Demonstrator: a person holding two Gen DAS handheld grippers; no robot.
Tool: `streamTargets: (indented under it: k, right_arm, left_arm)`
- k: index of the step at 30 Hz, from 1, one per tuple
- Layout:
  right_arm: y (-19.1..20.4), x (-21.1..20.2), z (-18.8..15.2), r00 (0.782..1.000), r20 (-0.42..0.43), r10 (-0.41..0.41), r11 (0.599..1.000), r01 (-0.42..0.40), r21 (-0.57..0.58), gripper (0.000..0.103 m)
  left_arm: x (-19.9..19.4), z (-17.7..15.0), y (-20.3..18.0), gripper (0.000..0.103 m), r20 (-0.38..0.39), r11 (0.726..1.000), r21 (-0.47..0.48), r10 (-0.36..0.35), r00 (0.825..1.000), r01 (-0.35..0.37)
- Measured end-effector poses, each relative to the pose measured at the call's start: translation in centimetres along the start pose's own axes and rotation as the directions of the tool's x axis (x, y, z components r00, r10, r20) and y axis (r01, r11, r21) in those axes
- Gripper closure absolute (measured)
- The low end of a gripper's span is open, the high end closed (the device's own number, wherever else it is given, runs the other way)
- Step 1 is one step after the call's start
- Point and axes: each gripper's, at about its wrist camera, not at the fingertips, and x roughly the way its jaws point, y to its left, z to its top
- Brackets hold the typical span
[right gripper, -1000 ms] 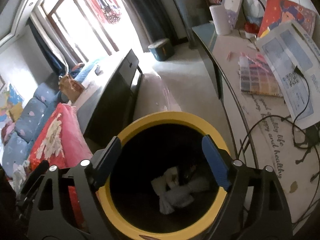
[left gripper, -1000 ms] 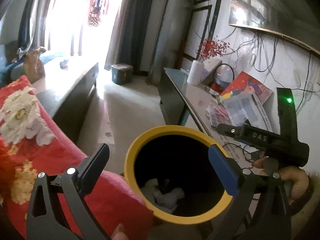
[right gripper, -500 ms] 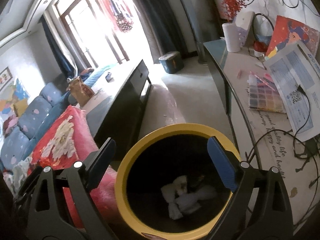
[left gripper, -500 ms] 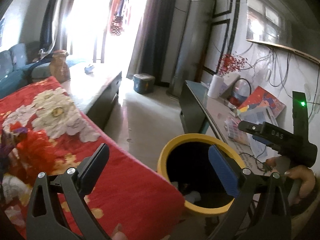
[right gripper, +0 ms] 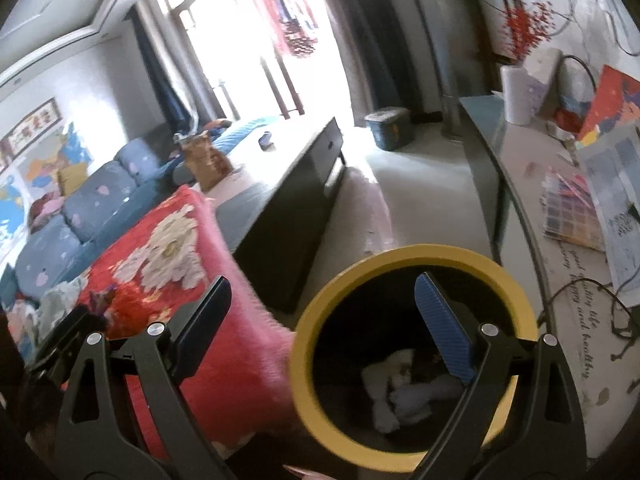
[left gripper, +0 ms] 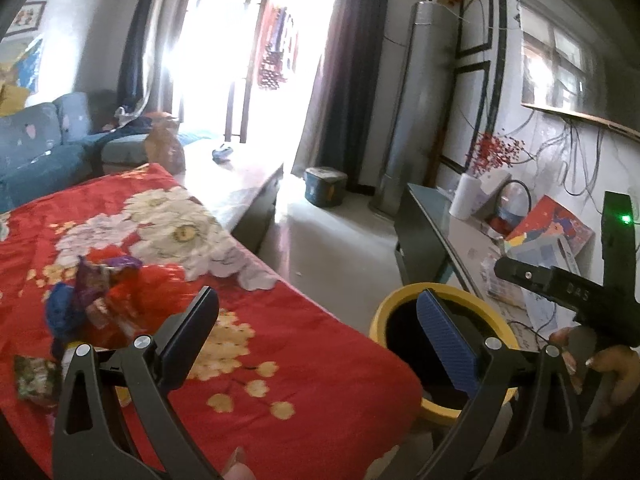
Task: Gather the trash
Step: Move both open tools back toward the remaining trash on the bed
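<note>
Both grippers stand wide apart and hold nothing: the left gripper [left gripper: 316, 328] over the red cloth's [left gripper: 280, 360] edge, the right gripper [right gripper: 320, 320], its jaws just opened further, above the yellow bin [right gripper: 400, 256] holding white trash [right gripper: 400, 392]. Wrappers [left gripper: 96, 296] lie near the cloth's left edge. The right gripper's body reads "DAS".

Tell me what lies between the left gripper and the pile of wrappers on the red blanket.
Only bare red blanket, as the left wrist view shows. The open left gripper is empty; the wrappers lie just beyond its left finger.
</note>
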Motion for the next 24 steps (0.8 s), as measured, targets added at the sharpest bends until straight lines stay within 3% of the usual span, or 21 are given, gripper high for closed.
streamTargets:
  k: [13,24]
  right_arm:
    - [6.2,0.1,-1.4,0.994,-0.043,0.098,0.984,-0.103,-0.143,0.018]
    - [10.7,0.4,-2.2,0.98,-0.095,0.174,0.95,-0.192,-0.245,0.018]
  left_arm:
    - [-2.8,0.0,4.9,0.007,0.04,0.992,-0.08,0.097,0.995,-0.093]
    - [-5.2,0.1,9.5,0.007,0.066,0.971,-0.138,0.204,0.977,-0.194]
